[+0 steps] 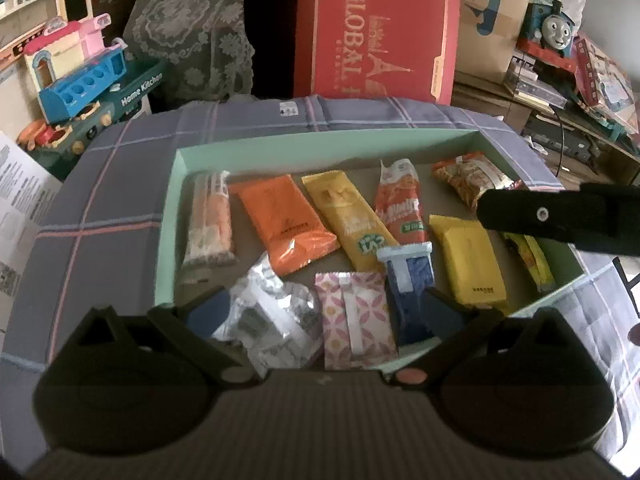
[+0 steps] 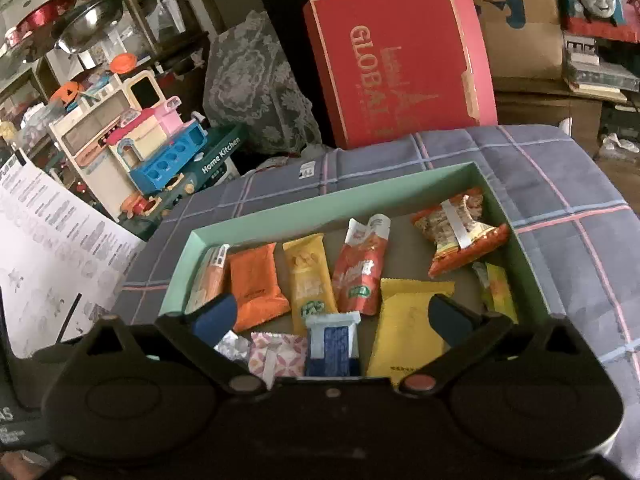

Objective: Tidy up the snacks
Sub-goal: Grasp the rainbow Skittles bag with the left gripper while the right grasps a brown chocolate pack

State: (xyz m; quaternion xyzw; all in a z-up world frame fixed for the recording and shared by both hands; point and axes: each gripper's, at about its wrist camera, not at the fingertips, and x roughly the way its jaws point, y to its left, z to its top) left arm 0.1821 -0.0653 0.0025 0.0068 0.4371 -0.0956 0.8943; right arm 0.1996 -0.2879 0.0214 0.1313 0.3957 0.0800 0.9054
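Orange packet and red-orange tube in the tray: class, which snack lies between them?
The long yellow packet, between orange packet and red-orange tube; both wrist views show it.

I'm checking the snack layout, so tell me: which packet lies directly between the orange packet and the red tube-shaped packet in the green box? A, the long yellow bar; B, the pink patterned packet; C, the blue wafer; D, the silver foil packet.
A: the long yellow bar lies between the orange packet and the red tube-shaped packet in the green box.

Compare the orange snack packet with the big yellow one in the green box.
The orange packet lies in the back row near the green box's left end; the yellow packet lies nearer the front, toward the right. The orange one looks smaller than the yellow one. Both are flat, plain-coloured and sealed.
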